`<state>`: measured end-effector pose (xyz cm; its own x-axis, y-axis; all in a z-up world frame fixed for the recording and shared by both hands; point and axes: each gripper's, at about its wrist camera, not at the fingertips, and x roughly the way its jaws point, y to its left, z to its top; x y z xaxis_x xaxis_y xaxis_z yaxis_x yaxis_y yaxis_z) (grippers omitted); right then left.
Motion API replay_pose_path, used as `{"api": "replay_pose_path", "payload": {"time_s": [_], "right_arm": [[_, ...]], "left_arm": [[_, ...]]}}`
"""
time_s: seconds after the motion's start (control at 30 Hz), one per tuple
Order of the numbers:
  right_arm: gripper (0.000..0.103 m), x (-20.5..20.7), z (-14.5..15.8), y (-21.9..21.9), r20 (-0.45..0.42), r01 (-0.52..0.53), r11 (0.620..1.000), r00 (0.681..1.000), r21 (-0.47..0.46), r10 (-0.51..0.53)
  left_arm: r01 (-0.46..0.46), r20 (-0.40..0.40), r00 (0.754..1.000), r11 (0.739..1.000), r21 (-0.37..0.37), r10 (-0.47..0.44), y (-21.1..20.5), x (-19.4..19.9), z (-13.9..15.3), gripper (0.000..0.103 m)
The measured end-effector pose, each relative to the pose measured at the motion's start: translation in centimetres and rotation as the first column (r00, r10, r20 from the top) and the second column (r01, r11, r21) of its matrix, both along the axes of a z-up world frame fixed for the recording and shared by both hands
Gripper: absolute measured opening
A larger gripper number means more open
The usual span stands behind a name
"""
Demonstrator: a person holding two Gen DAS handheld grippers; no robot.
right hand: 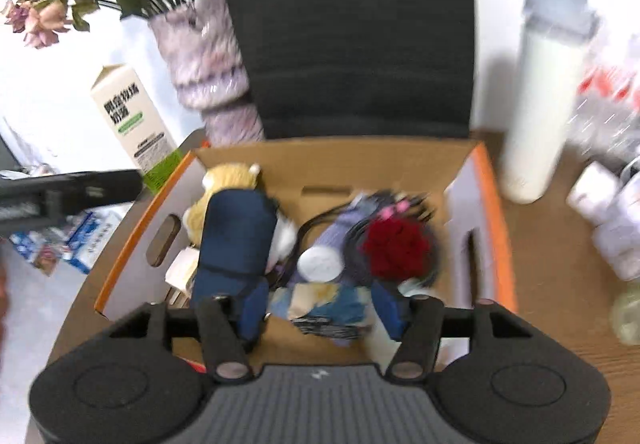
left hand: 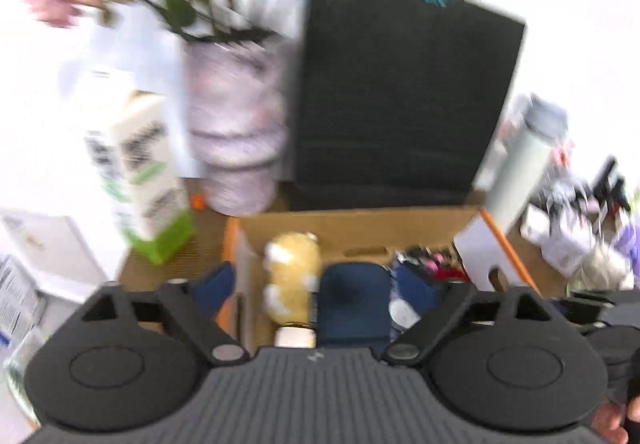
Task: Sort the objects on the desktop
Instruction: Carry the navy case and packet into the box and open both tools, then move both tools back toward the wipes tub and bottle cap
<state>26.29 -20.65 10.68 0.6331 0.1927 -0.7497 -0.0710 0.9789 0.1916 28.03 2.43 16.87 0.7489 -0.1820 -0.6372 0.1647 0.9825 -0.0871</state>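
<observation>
An open cardboard box (right hand: 332, 166) with orange edges holds a yellow plush toy (right hand: 230, 178), a dark blue pouch (right hand: 238, 232), a red fabric flower (right hand: 396, 246), a white-capped purple bottle (right hand: 320, 264), black cables and a crumpled blue packet (right hand: 320, 302). My right gripper (right hand: 320, 308) hovers open over the box, its blue pads either side of the packet, holding nothing. My left gripper (left hand: 320, 284) is open at the box's near-left side; the plush toy (left hand: 294, 268) and the blue pouch (left hand: 354, 300) lie between its fingers, not gripped. The left view is blurred.
A black chair back (right hand: 348, 28) stands behind the box. A purple vase with flowers (right hand: 208, 64) and a white-green carton (right hand: 134, 120) stand at left. A tall white bottle (right hand: 540, 116), small white bottles (right hand: 612, 220) and clear plastic items sit at right on the wooden desk (right hand: 560, 304).
</observation>
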Motion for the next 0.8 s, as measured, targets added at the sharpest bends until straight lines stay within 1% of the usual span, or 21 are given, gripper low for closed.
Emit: {"api": "replay_pose_path", "payload": {"time_s": [0.03,0.07,0.1,0.17,0.3,0.33,0.43,0.53,0.57,0.63,0.67,0.73,0.8], "right_arm": [[0.06,-0.7,1.0,0.1,0.011,0.003,1.0,1.0,-0.014,-0.003],[0.061,-1.6,2.0,0.3,0.022,0.002,1.0,1.0,-0.021,-0.002],[0.063,-2.4,2.7,0.4,0.032,-0.001,1.0,0.999,-0.023,0.002],[0.07,-3.9,4.0,0.7,0.058,-0.006,0.999,0.998,-0.032,0.008],[0.071,-6.9,5.9,0.6,0.084,0.029,0.996,0.996,-0.09,-0.022],[0.071,-7.7,6.3,0.5,0.094,0.04,0.994,0.995,-0.106,-0.03],[0.077,-10.3,7.2,0.0,0.14,0.079,0.987,0.988,-0.137,-0.06],[0.077,-12.8,7.6,-0.2,0.179,0.09,0.988,0.982,-0.126,-0.066],[0.078,-13.8,7.4,-0.2,0.198,0.09,0.99,0.978,-0.112,-0.067],[0.081,-16.1,6.5,-0.2,0.237,0.084,0.993,0.969,-0.086,-0.061],[0.081,-17.4,5.7,-0.2,0.251,0.083,0.994,0.966,-0.075,-0.061],[0.081,-20.0,3.5,0.0,0.27,0.089,0.994,0.96,-0.066,-0.068],[0.081,-23.2,0.7,0.5,0.287,0.1,0.992,0.955,-0.075,-0.074]], "left_arm": [[-0.02,0.01,1.0,1.0,-0.018,0.02,0.6,-1.1,0.5,0.102],[-0.022,0.008,1.0,0.999,-0.028,0.022,0.9,-1.8,0.8,0.103],[-0.014,-0.007,1.0,0.999,-0.036,0.014,1.1,-2.7,1.1,0.103],[-0.012,-0.046,0.999,0.999,-0.046,0.01,1.6,-4.3,1.0,0.103],[-0.058,-0.09,0.994,0.998,-0.014,0.057,2.5,-7.5,0.9,0.103],[-0.061,-0.085,0.995,0.998,-0.007,0.06,2.7,-8.5,1.0,0.103],[-0.054,-0.032,0.998,0.998,0.02,0.054,3.3,-11.3,1.9,0.103],[-0.059,0.016,0.998,0.998,0.033,0.058,3.7,-13.5,2.9,0.103],[-0.063,0.037,0.997,0.998,0.025,0.063,3.9,-14.6,3.0,0.103],[-0.072,0.094,0.993,0.997,-0.024,0.074,4.4,-17.2,2.1,0.103],[-0.075,0.11,0.991,0.996,-0.039,0.079,4.6,-18.8,1.0,0.103],[-0.063,0.11,0.992,0.997,-0.047,0.068,4.5,-22.0,-1.9,0.103],[-0.059,0.108,0.992,0.996,-0.068,0.066,4.5,-25.2,-4.9,0.103]]}}
